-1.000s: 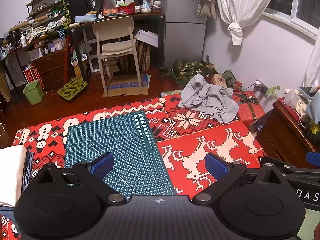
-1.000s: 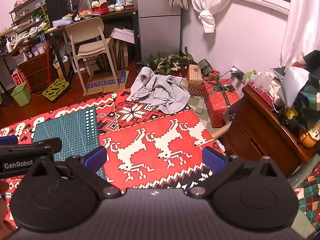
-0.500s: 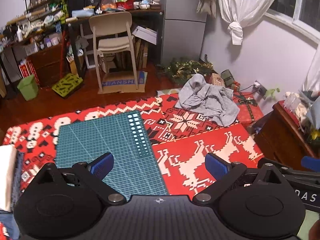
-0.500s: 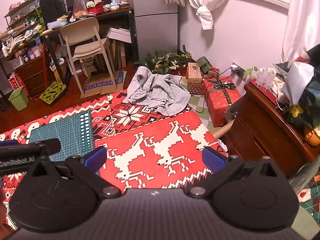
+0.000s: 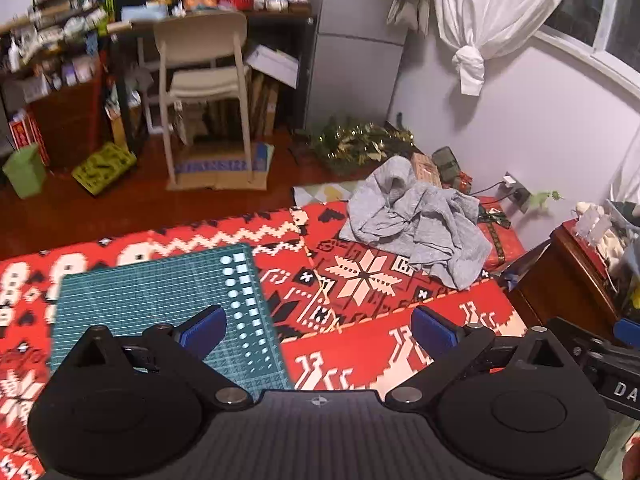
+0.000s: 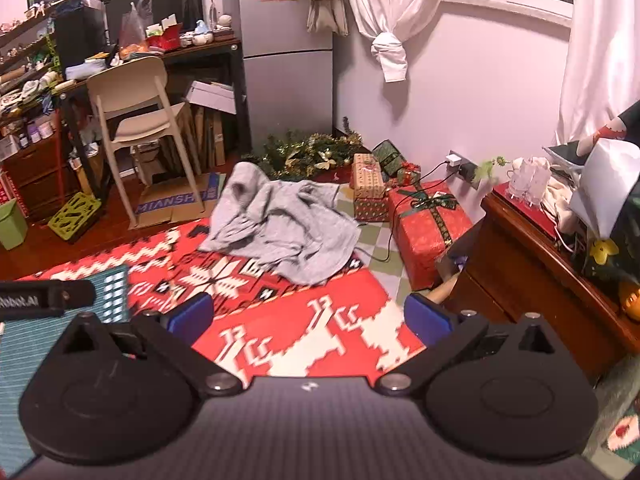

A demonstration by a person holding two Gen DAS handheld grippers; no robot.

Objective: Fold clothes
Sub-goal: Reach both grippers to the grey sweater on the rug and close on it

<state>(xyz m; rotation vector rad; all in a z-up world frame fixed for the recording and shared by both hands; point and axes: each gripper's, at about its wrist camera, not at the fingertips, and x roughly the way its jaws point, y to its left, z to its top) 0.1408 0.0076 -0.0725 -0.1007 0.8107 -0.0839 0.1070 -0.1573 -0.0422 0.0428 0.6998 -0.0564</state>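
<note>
Left wrist view shows the left gripper (image 5: 318, 330) with its blue fingers spread wide and nothing between them, held above a red and white patterned blanket (image 5: 360, 344) and the edge of a green cutting mat (image 5: 160, 300). Right wrist view shows the right gripper (image 6: 308, 316) equally wide and empty, over the same blanket. The grey garment (image 6: 280, 228) lies crumpled in a heap at the blanket's far corner, well apart from both grippers, one edge hanging over towards a checked floor mat (image 6: 372, 240) and a black cable (image 6: 390, 236). Likely risks: a grab into the heap could pinch several layers together, so the garment would lift as a bundle rather than spread; a low pinch could catch the blanket too; dragging the cloth could snag the cable or knock the wrapped gift boxes (image 6: 428, 228) just beside it.
</note>
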